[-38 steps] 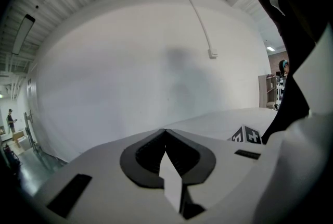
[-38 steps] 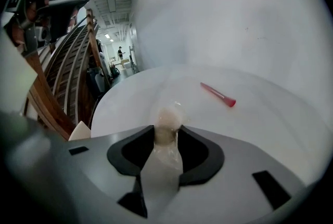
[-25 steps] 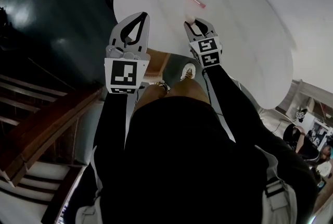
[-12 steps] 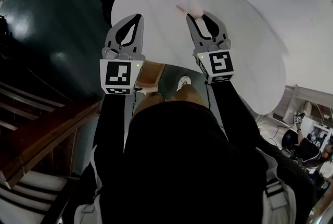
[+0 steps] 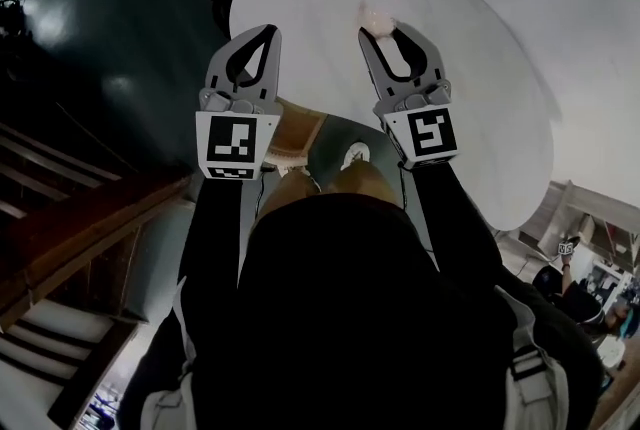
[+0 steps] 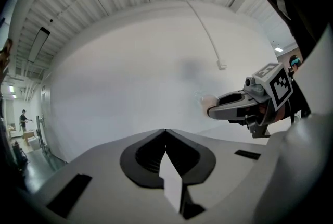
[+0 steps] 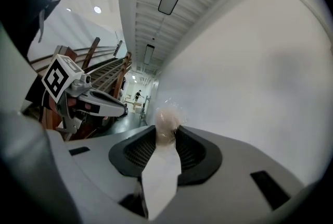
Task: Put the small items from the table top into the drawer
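- The right gripper is riding higher above the table than a second ago, taking the small wrapped item up with it. The left gripper is keeping its place.
- The table is showing no other loose item in the part in view.
- The drawer is standing open under the table's near edge, between the arms.
- The right jaws are clenching the item at their tips; the left jaws are meeting on nothing.
- The pickup is looking done; lowering the item into the drawer is still remaining.
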